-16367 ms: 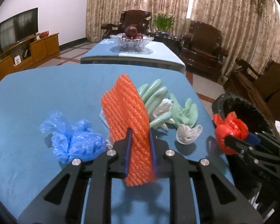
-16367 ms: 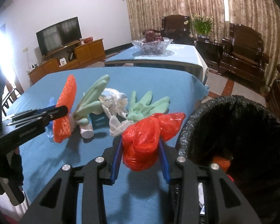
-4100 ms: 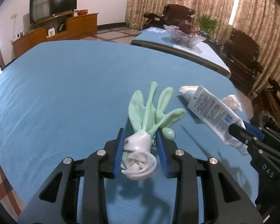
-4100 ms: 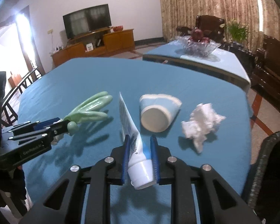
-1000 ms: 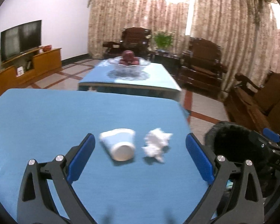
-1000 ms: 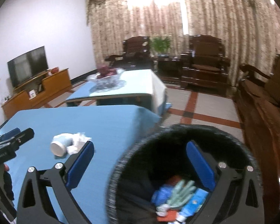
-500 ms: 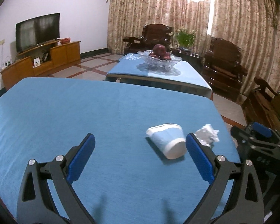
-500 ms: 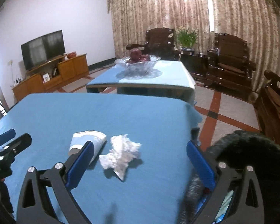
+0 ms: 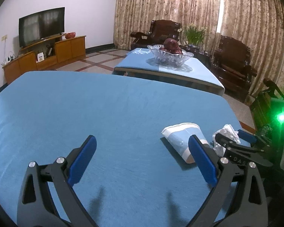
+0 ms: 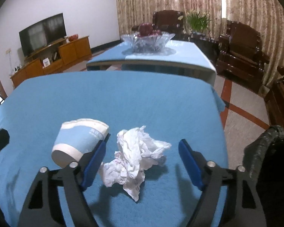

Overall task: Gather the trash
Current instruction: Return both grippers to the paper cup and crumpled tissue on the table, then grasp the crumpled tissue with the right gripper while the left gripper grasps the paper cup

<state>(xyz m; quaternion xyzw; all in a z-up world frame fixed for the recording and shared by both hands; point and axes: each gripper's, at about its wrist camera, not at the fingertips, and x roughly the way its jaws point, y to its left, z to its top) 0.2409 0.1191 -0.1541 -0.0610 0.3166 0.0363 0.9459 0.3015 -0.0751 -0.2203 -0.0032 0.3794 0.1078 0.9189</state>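
A blue-and-white paper cup (image 10: 79, 141) lies on its side on the blue table (image 10: 142, 94). A crumpled white tissue (image 10: 136, 157) lies just right of it. My right gripper (image 10: 142, 162) is open, its two blue pads on either side of the tissue, close above the table. In the left wrist view the cup (image 9: 183, 138) and tissue (image 9: 226, 134) lie at the right. My left gripper (image 9: 142, 158) is open and empty over bare cloth, left of the cup. The right gripper (image 9: 234, 141) shows there beside the tissue.
A black-lined trash bin (image 10: 270, 151) stands off the table's right edge. A second table with a glass fruit bowl (image 9: 170, 56) is beyond. Dark wooden armchairs (image 9: 232, 64) stand at the right, a TV cabinet (image 9: 45, 56) at the left.
My right gripper has moved down and forward so its open pads now flank the tissue. My left gripper has swung left; the cup now sits by its right pad.
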